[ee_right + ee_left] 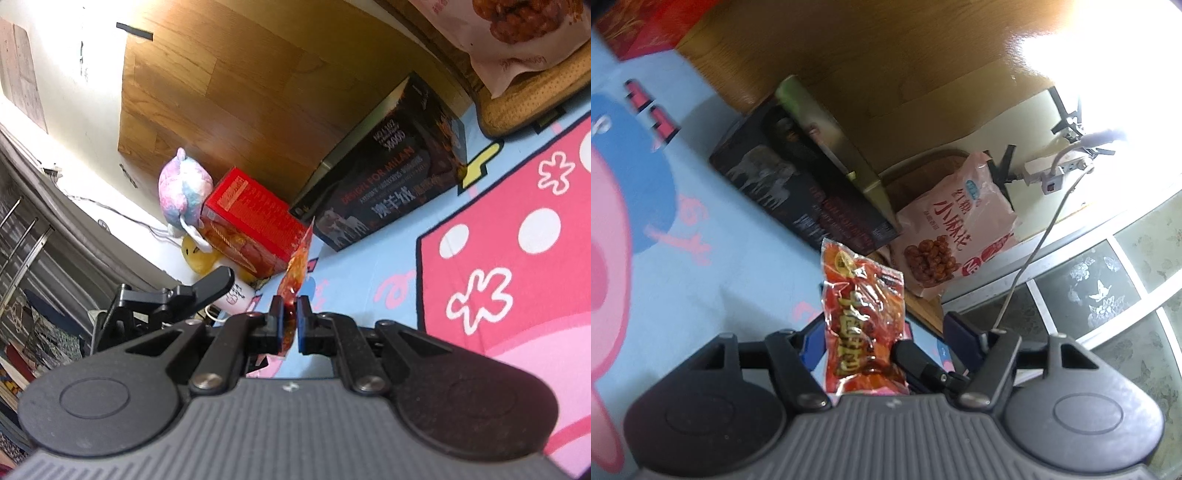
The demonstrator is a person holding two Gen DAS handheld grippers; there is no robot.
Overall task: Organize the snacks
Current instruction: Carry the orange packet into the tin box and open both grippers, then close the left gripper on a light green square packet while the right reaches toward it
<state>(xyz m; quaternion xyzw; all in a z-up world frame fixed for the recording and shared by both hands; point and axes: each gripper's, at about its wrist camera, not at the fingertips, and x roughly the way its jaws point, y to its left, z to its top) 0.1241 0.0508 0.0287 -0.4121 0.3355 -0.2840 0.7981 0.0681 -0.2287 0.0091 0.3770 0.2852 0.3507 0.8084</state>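
The black box (pixel 798 184) is standing on the blue mat (pixel 701 258) against the wooden panel (pixel 886 74); its contents are not visible. One pink snack bag (pixel 956 229), printed with brown fried pieces, is leaning on a cushion (pixel 535 99) just beside the black box. One red box (pixel 251 218) is sitting further along the panel from the black box, with one pastel plush toy (pixel 181 188) and one yellow plush toy (pixel 199 254) touching it on the far side.

Count: two boxes, two snack packets, two plush toys.

The right gripper (pixel 290 325) is clamping narrowly on one red snack packet (pixel 864 317), pads pressing both faces of its lower edge; the packet is hanging above the mat, in front of the black box. The left gripper (pixel 882 339) is standing wide apart, its blue pads (pixel 960 332) flanking the packet; contact on the near pad cannot be told.
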